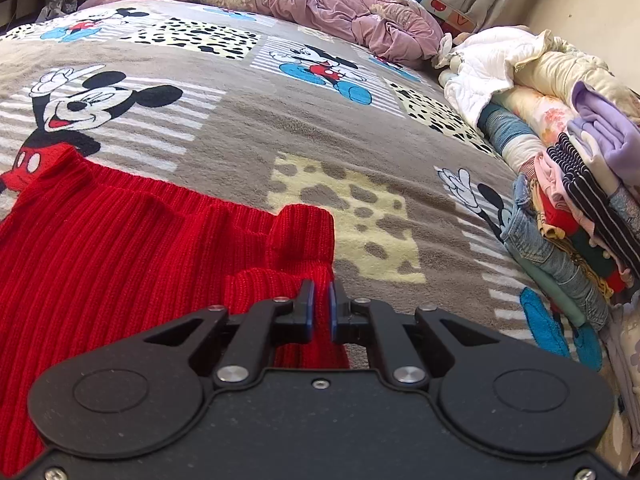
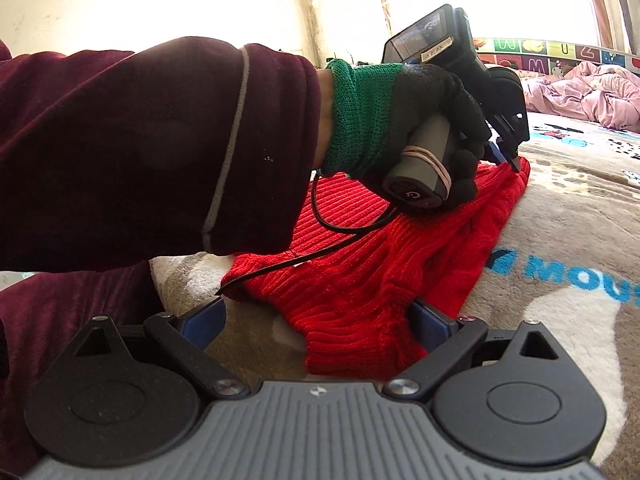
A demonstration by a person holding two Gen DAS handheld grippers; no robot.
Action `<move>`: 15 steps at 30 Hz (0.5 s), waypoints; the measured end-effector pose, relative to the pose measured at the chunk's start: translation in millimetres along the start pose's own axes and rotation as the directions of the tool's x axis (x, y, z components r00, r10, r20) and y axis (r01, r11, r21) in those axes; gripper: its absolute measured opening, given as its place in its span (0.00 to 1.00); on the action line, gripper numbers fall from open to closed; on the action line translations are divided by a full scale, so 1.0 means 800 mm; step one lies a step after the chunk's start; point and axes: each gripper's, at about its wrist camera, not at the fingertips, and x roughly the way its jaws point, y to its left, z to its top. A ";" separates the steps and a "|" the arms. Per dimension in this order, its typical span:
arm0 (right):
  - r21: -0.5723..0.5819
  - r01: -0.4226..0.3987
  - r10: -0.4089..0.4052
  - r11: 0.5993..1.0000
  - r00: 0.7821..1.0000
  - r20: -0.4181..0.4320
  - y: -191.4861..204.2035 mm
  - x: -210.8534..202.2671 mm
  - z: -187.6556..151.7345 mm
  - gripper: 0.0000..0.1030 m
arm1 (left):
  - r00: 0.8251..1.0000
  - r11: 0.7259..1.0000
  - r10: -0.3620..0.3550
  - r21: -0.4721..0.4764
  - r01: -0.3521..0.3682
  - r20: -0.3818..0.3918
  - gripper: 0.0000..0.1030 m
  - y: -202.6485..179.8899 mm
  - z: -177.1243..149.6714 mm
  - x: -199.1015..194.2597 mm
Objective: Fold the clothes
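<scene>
A red ribbed knit sweater (image 1: 120, 236) lies on a Mickey Mouse blanket (image 1: 248, 128) on the bed. My left gripper (image 1: 320, 300) is shut on a bunched fold of the sweater at its right edge. In the right wrist view the sweater (image 2: 360, 280) lies between the wide-open jaws of my right gripper (image 2: 316, 320), its near edge just in front of the gripper body. The left gripper (image 2: 506, 158), held by a gloved hand, pinches the sweater's far corner there.
A stack of folded clothes (image 1: 580, 216) stands at the blanket's right edge, with white and cream bedding behind it. A crumpled pink quilt (image 1: 320, 4) lies at the head of the bed. My maroon-sleeved arm (image 2: 140, 140) crosses the right wrist view.
</scene>
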 end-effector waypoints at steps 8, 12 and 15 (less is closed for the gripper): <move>0.003 0.003 -0.003 1.000 1.000 -0.002 0.002 0.000 -0.001 0.93 | 0.998 0.989 0.059 0.136 -0.064 0.039 0.27 -0.022 -0.016 0.010; 0.003 0.014 -0.014 1.000 1.000 0.002 0.002 -0.003 -0.001 0.93 | 1.000 0.977 0.021 0.213 -0.021 0.001 0.61 -0.036 -0.014 0.014; 0.005 0.029 -0.029 1.000 1.000 0.010 0.000 -0.008 0.000 0.93 | 0.999 0.980 0.015 0.200 -0.008 -0.035 0.66 -0.040 -0.008 0.011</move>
